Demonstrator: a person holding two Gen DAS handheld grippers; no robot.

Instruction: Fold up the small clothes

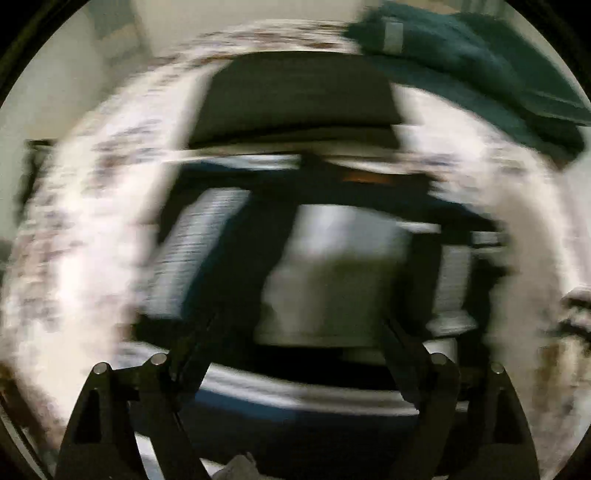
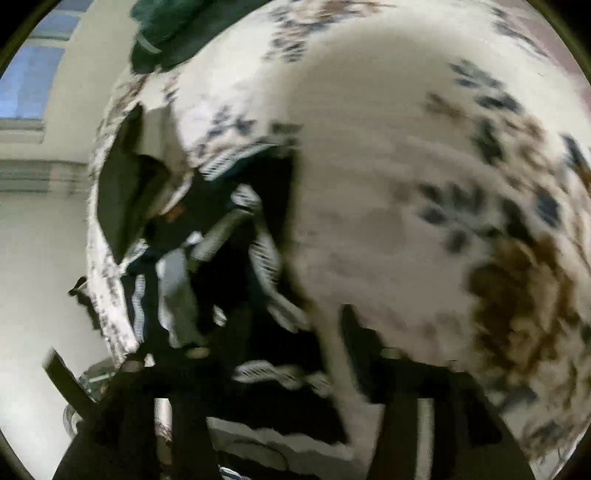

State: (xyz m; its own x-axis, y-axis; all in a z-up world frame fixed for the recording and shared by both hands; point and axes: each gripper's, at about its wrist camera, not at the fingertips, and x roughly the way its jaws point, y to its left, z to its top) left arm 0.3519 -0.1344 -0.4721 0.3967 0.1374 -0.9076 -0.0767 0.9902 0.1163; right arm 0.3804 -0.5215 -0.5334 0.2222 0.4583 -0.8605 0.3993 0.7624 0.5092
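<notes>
Both views are blurred by motion. In the left wrist view a dark navy garment with white striped bands (image 1: 258,236) and a grey panel lies spread on the flowered bed sheet (image 1: 85,229). My left gripper (image 1: 295,328) is open above its near edge, fingers wide apart, nothing between them. In the right wrist view the same navy striped garment (image 2: 221,236) lies crumpled to the left. My right gripper (image 2: 273,354) hangs over its edge, fingers apart and blurred; I cannot tell whether cloth is between them.
A folded black garment (image 1: 295,96) lies beyond the navy one. A dark green garment (image 1: 461,55) lies at the far right of the bed, also in the right wrist view (image 2: 166,29). The flowered sheet (image 2: 406,184) fills the right. A pale wall and window stand at left.
</notes>
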